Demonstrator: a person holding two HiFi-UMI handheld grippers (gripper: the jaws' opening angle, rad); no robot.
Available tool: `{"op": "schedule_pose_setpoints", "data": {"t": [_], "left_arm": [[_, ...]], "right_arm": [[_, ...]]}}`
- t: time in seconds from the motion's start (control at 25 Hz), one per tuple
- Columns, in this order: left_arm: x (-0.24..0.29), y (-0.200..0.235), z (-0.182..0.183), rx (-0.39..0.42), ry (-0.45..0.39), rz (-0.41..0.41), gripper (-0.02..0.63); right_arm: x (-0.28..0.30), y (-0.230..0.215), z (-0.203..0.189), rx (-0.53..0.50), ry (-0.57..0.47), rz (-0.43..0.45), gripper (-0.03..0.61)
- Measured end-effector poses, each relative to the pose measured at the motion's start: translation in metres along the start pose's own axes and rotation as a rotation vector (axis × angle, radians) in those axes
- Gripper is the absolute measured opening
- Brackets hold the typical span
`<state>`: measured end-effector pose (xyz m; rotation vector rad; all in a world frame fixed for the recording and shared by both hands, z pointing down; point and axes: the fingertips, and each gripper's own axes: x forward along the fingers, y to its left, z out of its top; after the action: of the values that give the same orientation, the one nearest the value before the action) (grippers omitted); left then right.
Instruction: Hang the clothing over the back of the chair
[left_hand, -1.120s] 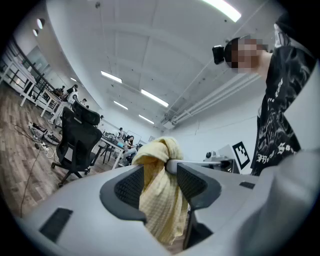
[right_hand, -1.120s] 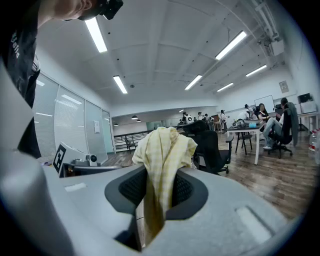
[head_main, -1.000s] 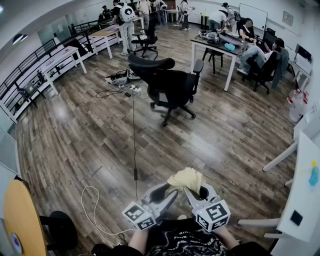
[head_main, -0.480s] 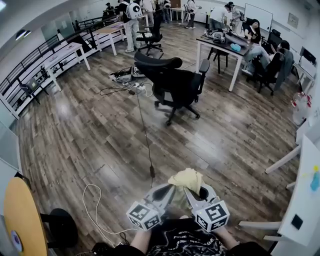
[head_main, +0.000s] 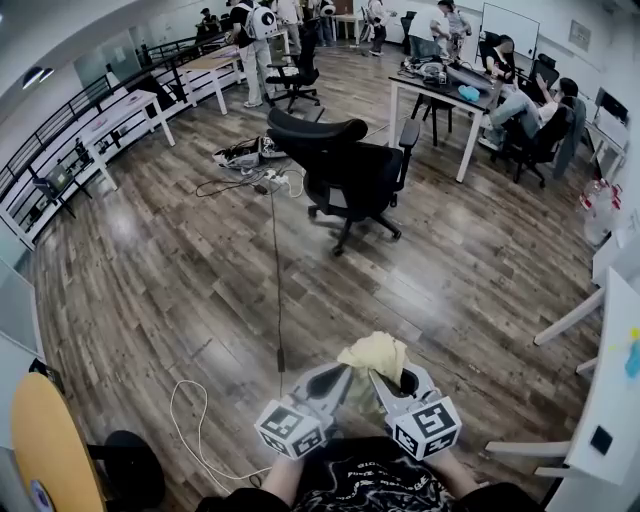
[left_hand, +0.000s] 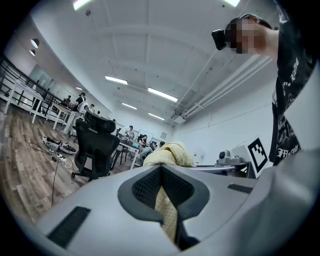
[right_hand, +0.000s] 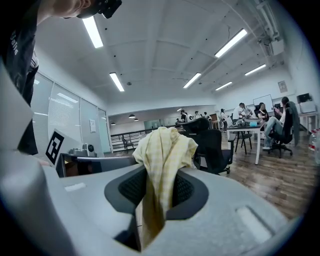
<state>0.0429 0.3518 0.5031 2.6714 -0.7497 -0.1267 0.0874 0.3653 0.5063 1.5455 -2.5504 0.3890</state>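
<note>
In the head view, the left tongs (head_main: 340, 378) and the right tongs (head_main: 382, 380) sit close together just in front of the person's body, their tips angled toward each other. A bunched pale-yellow cloth (head_main: 374, 352) rises between them. Both tongs have hold of the same small bundle, probably so it can be spread once it reaches its target. The black office chair (head_main: 352, 170) stands well apart from them across the wooden floor (head_main: 150, 280). A thin cable (head_main: 274, 260) runs over the boards in between, so the hanging itself has not begun.

In the left gripper view, the jaws are pressed together on a thin fold of the cloth (left_hand: 167, 210). The rest of the cloth mounds up beyond the tips, and the chair (left_hand: 97, 145) shows far off to the left.

In the right gripper view, the jaws stand a little wider because they pinch a thicker bunch of the cloth (right_hand: 162, 150). It billows above the pads and trails down between them. The chair (right_hand: 212, 142) lies ahead and slightly right, with its back facing roughly this way.
</note>
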Motion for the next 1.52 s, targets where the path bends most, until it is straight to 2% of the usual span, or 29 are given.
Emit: {"op": "schedule_pose_setpoints", "data": {"t": [0.24, 0.52, 0.76, 0.92, 1.08, 1.24, 1.52], "left_arm": [[0.01, 0.038, 0.015, 0.022, 0.011, -0.01, 0.011], [0.014, 0.084, 0.028, 0.047, 0.036, -0.016, 0.011], [0.007, 0.106, 0.032, 0.039, 0.062, -0.037, 0.011], [0.001, 0.12, 0.039, -0.016, 0.026, -0.052, 0.011], [-0.008, 0.133, 0.041, -0.014, 0.027, -0.043, 0.011], [-0.011, 0.141, 0.044, -0.055, 0.006, -0.056, 0.011], [-0.011, 0.149, 0.038, -0.018, 0.038, -0.026, 0.011]], "right_arm": [[0.04, -0.01, 0.011, 0.001, -0.01, -0.085, 0.086], [0.084, -0.006, 0.019, 0.0, -0.024, -0.139, 0.086], [0.11, 0.004, 0.022, 0.002, -0.001, -0.154, 0.087], [0.123, 0.012, 0.019, -0.004, 0.014, -0.157, 0.087], [0.135, 0.022, 0.018, -0.022, 0.021, -0.149, 0.087], [0.144, 0.026, 0.017, -0.016, 0.026, -0.14, 0.087], [0.152, 0.024, 0.012, -0.016, 0.054, -0.136, 0.087]]}}
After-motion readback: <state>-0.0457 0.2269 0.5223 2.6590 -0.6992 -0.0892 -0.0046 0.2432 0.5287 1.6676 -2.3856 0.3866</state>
